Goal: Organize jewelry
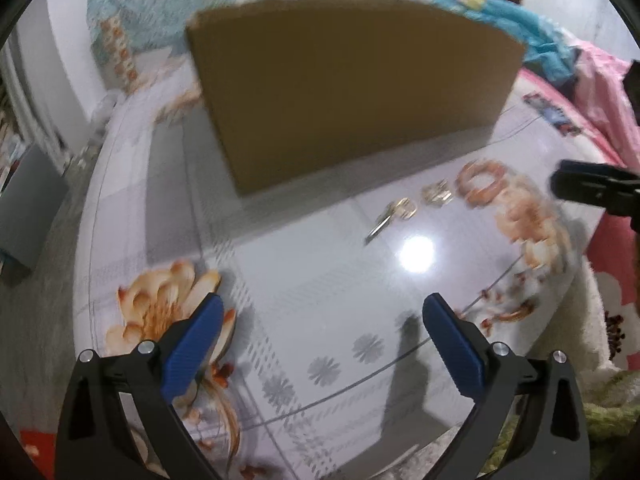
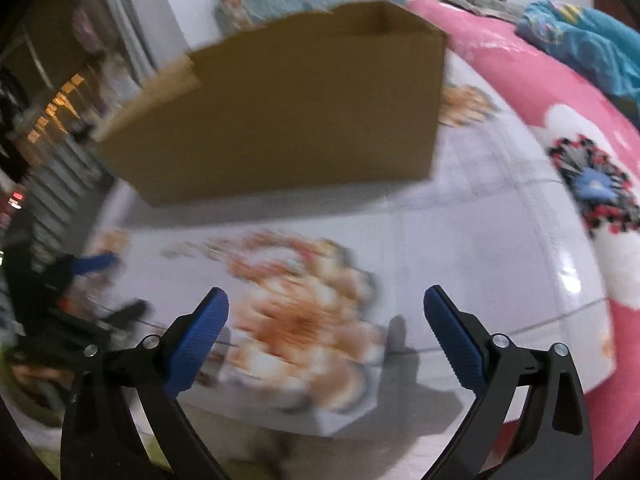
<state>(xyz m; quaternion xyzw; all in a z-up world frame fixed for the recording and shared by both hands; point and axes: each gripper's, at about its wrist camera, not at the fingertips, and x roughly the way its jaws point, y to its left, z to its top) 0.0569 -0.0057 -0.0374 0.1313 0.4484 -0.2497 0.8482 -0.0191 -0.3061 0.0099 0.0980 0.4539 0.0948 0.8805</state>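
A glossy flower-printed tabletop (image 1: 280, 280) is lit from above, a bright glare (image 1: 416, 254) being reflected in it. A pink flowered blanket (image 2: 560, 120) is seen beside it, a white wall (image 1: 68, 40) behind.

Right wrist view motion-smeared: flower print on surface (image 2: 304, 320) unreadable. Cardboard box (image 1: 352, 92) inside hidden in left view. Gold jewelry pieces (image 1: 404, 208) too blurred to identify. Right gripper (image 1: 592, 188) cut off by frame edge, only one finger visible.
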